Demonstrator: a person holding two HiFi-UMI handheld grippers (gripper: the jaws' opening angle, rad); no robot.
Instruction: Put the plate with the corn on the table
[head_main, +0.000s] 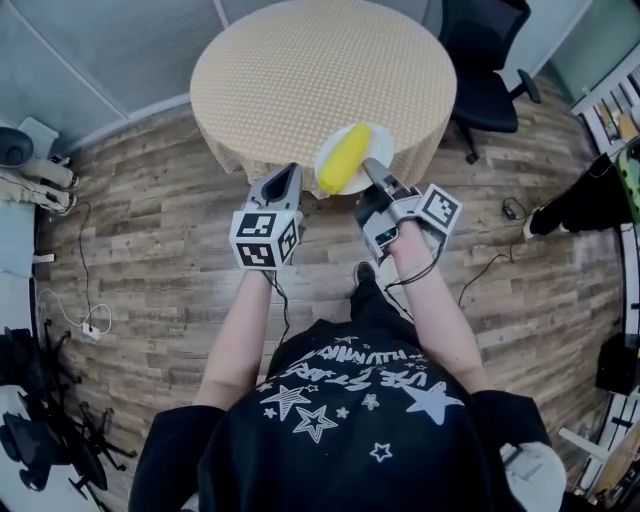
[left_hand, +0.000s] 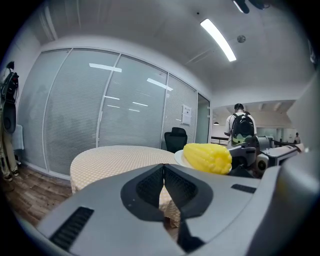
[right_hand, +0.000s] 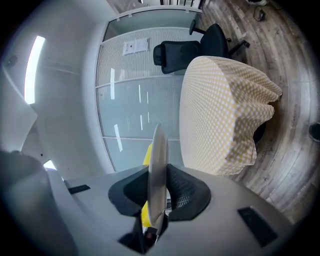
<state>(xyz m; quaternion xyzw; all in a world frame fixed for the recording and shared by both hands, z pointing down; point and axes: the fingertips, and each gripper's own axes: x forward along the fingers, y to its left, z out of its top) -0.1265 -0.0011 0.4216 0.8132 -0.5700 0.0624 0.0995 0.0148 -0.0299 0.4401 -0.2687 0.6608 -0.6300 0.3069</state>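
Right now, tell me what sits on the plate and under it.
A corn cob lies on the plate, which the right gripper pinches at the rim. The plate covers whatever lies beneath; contact with the table cannot be judged.

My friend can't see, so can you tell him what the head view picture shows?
The right gripper holds a white plate carrying a yellow corn cob at the near edge of a round table with a checked cloth. The left gripper, shut and empty, is beside it.
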